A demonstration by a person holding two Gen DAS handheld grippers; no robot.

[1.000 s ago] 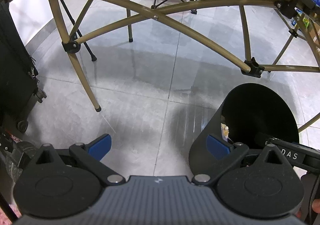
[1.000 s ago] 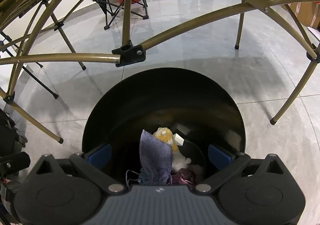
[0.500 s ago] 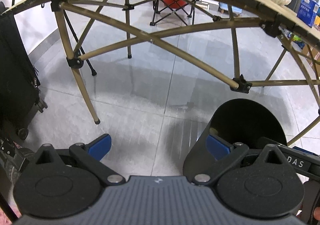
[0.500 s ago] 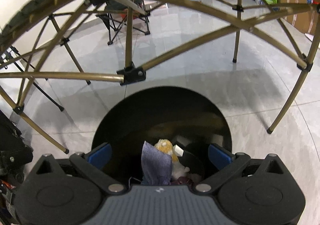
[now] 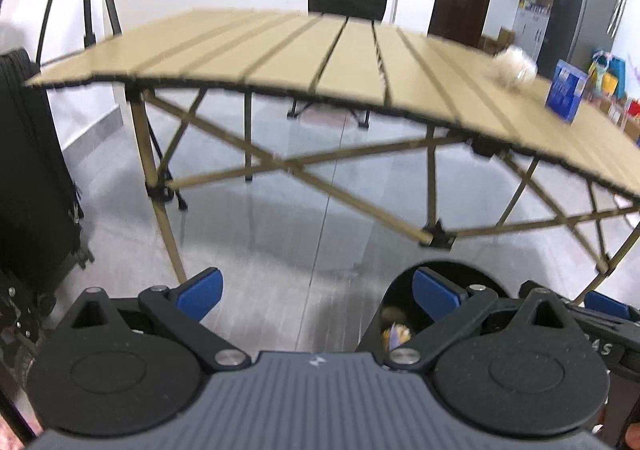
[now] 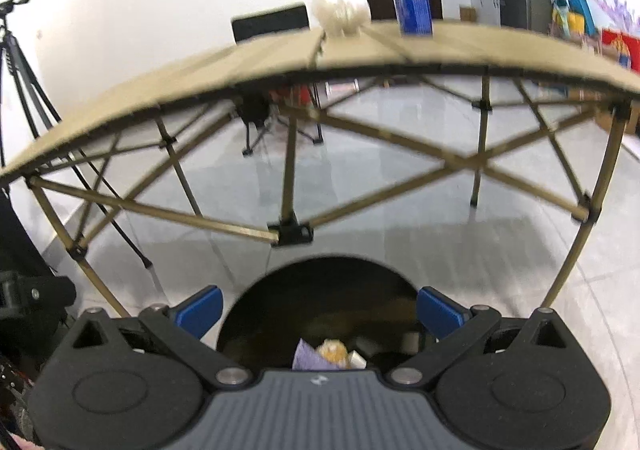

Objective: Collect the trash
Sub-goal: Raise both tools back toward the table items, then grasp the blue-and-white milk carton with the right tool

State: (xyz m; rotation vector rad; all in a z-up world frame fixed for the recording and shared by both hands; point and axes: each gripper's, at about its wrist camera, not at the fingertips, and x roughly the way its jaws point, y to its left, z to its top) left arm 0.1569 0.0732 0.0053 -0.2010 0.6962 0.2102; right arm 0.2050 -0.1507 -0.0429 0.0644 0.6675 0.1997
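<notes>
A black round bin (image 6: 320,302) stands on the floor below my right gripper (image 6: 320,310), which is open and holds nothing. Inside the bin lie a purple scrap (image 6: 306,356) and a yellow crumpled piece (image 6: 332,352). In the left wrist view the bin (image 5: 440,282) sits at lower right, behind the right finger of my open, empty left gripper (image 5: 318,292). On the tan slatted table (image 5: 320,57) rest a whitish crumpled wad (image 5: 514,67) and a blue box (image 5: 566,89). From the right wrist, the wad (image 6: 340,15) and blue box (image 6: 412,1) appear on the table's (image 6: 240,61) far side.
The table's crossed tan legs (image 6: 288,177) stand right behind the bin. A black suitcase (image 5: 28,169) is at the left, a tripod (image 6: 20,61) beside it. A black folding chair (image 5: 348,5) sits beyond the table. Grey tiled floor (image 5: 300,234) lies under the table.
Both grippers have risen and tilted up: the tabletop with the wad and blue box now shows. The bin has dropped lower in both views. Both stay open.
</notes>
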